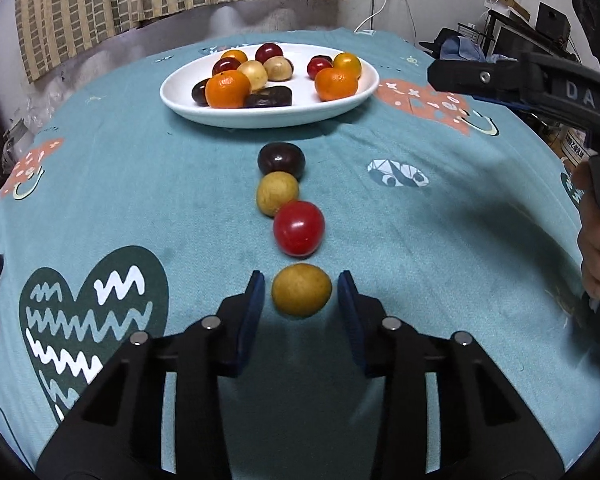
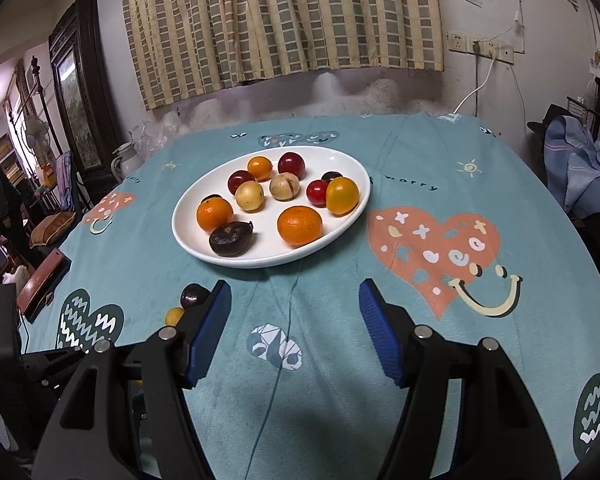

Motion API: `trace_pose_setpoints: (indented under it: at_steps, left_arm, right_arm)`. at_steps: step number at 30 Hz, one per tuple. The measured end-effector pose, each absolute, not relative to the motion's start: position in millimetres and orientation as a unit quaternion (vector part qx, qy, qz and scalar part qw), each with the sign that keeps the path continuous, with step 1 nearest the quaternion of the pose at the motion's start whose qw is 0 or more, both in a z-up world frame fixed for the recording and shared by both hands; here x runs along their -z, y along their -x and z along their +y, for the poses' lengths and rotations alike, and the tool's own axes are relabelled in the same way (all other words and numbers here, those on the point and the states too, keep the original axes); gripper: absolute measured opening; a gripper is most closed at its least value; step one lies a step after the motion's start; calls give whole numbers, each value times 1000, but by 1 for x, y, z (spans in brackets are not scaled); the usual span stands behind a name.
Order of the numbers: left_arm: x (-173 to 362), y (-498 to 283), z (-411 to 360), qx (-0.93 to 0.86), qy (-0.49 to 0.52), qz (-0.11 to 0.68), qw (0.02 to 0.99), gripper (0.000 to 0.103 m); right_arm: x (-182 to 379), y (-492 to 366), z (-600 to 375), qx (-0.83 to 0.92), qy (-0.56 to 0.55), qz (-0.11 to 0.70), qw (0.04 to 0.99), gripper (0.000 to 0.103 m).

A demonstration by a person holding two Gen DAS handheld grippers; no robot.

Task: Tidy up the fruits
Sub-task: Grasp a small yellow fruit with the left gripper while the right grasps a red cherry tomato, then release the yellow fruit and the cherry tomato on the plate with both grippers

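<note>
A white plate (image 1: 180,100) at the far middle of the table holds several fruits: oranges, red, yellow and dark ones; it also shows in the right wrist view (image 2: 188,236). A line of fruits runs toward me on the cloth: a dark fruit (image 1: 281,159), a tan fruit (image 1: 277,193), a red fruit (image 1: 299,229) and a tan-yellow fruit (image 1: 301,295). My left gripper (image 1: 301,300) is open, its blue pads on either side of the tan-yellow fruit with small gaps. My right gripper (image 2: 295,312) is open and empty, above the cloth in front of the plate.
The table wears a teal cloth (image 1: 140,184) with heart prints. The right gripper and the hand holding it (image 1: 598,248) show at the right edge. A red-brown box (image 2: 40,280) lies at the table's left edge. A curtain and wall stand behind.
</note>
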State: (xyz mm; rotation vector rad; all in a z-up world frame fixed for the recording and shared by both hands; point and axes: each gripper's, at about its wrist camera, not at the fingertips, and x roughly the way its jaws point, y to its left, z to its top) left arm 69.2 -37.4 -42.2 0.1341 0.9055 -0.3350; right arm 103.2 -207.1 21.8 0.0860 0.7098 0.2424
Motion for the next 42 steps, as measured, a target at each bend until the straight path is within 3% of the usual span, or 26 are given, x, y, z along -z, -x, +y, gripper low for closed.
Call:
trace_pose_setpoints:
  at_steps: [2,4,12,14,22,26,28,30,42]
  left_arm:
    - [43,-69,-39,160,-70,433,884,38]
    - [42,-68,-41,161,-75,431,885,29]
    - [12,-65,-5,85,-54,385,917,29]
    - [9,-70,12,62,-33,386,920,29]
    - [14,-80,43,32,13,406,913,29]
    - [15,-80,41,36,11,408,912,29]
    - [16,-80,40,38,9,410,911,29]
    - [18,-82,39,40,6,412,910,29]
    - [26,-75,6,90,-24,415,905,29]
  right_arm:
    - [-21,-103,-204,-122,-37,348,929,66]
    - [-19,-102,-198,-130,-31,351,927,66]
    - [5,-89,-141,-200,34,383,901,66]
    - [11,-86,-123,-208,59,387,897,61]
    - [26,-95,-93,-215,94,405,884,57]
    - [35,-103,-84,-218,98,420,876,43]
    - [40,-107,-85,-218,95,427,872,40]
    - [38,-109,-86,-224,88,425,872,30]
    - [14,-81,-174,-176,14,402,898,29]
